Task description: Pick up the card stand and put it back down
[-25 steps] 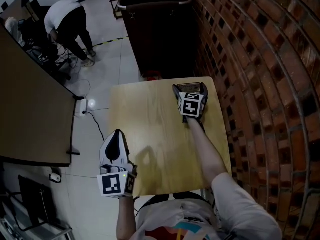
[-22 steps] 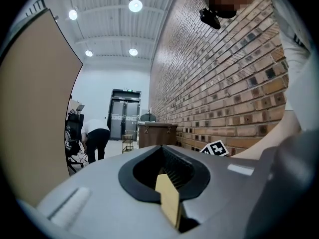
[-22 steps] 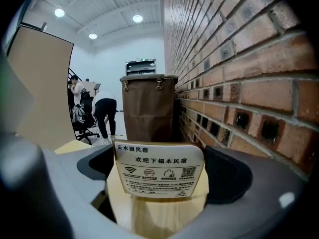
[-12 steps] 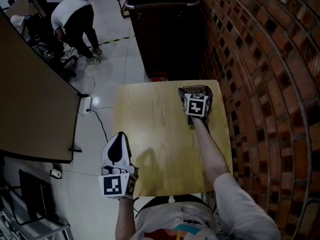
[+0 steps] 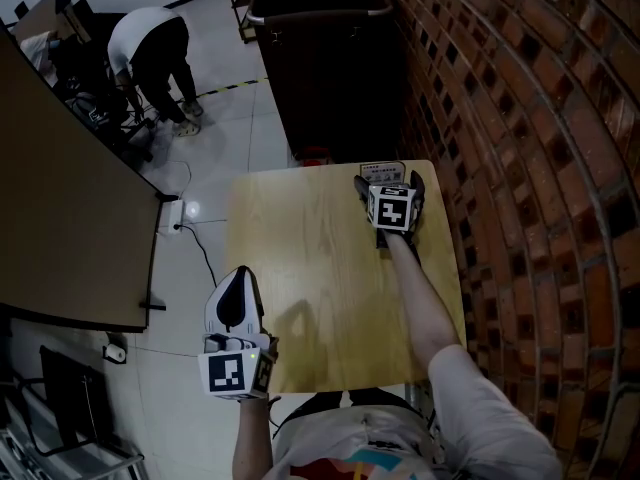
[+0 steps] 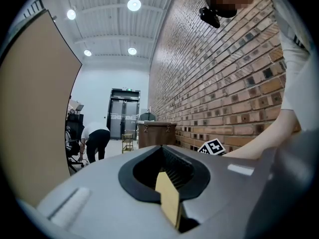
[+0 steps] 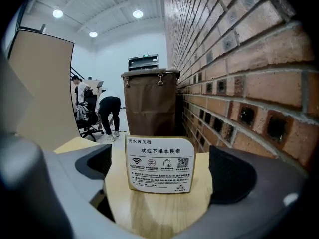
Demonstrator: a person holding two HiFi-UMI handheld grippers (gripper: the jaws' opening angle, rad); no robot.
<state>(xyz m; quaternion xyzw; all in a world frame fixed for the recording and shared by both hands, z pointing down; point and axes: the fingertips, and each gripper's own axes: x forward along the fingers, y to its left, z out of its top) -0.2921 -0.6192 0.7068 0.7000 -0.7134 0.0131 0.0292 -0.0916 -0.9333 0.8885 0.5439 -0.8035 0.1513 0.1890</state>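
2 grippers are in play at the pale wooden counter (image 5: 310, 258), and the action is all on the right. The right gripper (image 5: 386, 182) is held out at the far right corner, close to the brick wall (image 5: 520, 148). Its fingers (image 7: 230, 176) are spread wide apart. The card stand (image 7: 159, 171) is framed squarely between them, with a gap of bare wood seen on each side, so no contact is made. The card stand is seated upright on the counter, its white printed face turned toward the right gripper's camera; a row of 4 small icons can be made out, though the fine print cannot be read.

Down at the near left edge of the counter, the left gripper (image 5: 238, 276) is held well apart from the card stand. Its fingers (image 6: 199, 178) are brought together at the tips, and nothing is clamped between them; only a sliver of counter is glimpsed through the opening behind the tips.

Beyond the counter, a tall brown bin (image 5: 330, 68) is parked against the wall, and a person (image 5: 150, 48) is bent over on the tiled floor (image 5: 230, 128).
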